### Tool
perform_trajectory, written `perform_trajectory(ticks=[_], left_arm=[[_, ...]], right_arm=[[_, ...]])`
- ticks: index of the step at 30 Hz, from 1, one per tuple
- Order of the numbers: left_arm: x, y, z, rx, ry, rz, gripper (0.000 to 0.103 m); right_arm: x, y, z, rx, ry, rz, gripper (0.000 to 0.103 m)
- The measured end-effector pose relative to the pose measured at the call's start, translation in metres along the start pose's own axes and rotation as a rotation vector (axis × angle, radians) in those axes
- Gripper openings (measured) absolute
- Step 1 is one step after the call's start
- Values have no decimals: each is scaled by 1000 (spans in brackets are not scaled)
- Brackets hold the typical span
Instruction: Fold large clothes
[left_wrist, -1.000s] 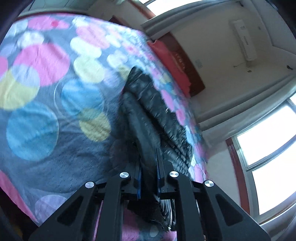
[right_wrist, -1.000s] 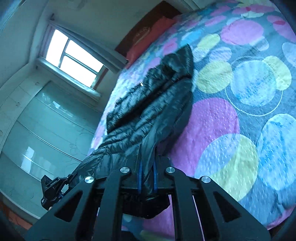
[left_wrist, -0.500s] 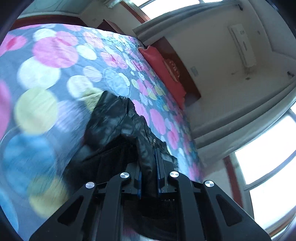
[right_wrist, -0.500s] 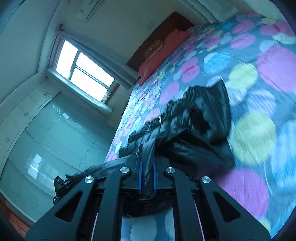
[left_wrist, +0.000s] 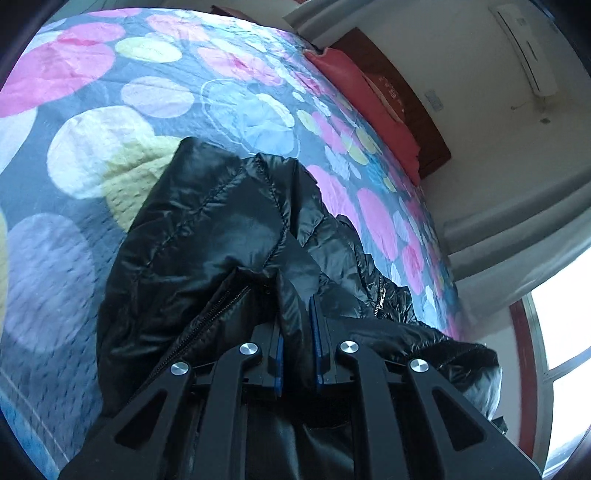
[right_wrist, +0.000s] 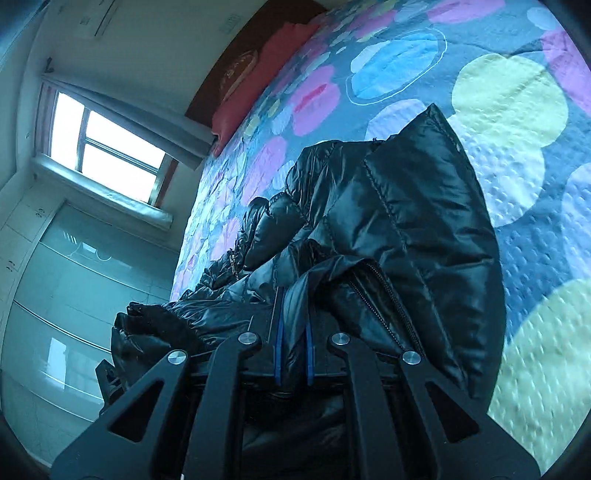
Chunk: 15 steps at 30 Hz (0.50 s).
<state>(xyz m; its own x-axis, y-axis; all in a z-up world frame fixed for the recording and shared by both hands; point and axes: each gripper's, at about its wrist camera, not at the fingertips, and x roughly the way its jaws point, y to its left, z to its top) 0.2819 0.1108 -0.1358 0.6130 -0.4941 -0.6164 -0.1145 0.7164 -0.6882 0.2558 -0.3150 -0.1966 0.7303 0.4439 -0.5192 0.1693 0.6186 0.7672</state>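
Note:
A black quilted puffer jacket (left_wrist: 207, 229) lies bunched on the bed, its hood end far from me and its zipper edge near the fingers. In the left wrist view my left gripper (left_wrist: 297, 317) has a fold of the jacket between its blue pads, and the jaws are opening slightly while the pads still press the fabric. Seen from the right wrist, the jacket (right_wrist: 406, 221) is doubled over itself. My right gripper (right_wrist: 293, 306) is shut on another fold of its edge. Fabric hides the fingertips of both grippers.
The bedspread (left_wrist: 92, 92) with big coloured circles spreads around the jacket (right_wrist: 517, 110). A red pillow (left_wrist: 369, 99) leans on the brown headboard at the far end. A window (right_wrist: 103, 147) and glossy wardrobe doors (right_wrist: 55, 295) stand beside the bed.
Both grippers have carried the jacket's held edge forward across the bed toward the hood end. The jacket went from stretched out long to folded over on itself.

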Motion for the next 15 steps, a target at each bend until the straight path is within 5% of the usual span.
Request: perform_trajectory(ticks=[4,6,9,11,15], left_arm=[[-6,1,4,-28,21,-41,19],[-16,4,8,-89,31,-84,32],[-32,6,16,-170,28,-168,51],[-47,3,21,-197,18,-203,54],[-69,-9,28,-94,-12,-225,67]], right_arm=[[-2,2,0,2,6,19,15],[-5,1,2,14,9,40,22],[-16,0,4,27,-2,67,38],[-25,3,6,21,-24,75,60],[-49,13,10,-31,-54,81,63]])
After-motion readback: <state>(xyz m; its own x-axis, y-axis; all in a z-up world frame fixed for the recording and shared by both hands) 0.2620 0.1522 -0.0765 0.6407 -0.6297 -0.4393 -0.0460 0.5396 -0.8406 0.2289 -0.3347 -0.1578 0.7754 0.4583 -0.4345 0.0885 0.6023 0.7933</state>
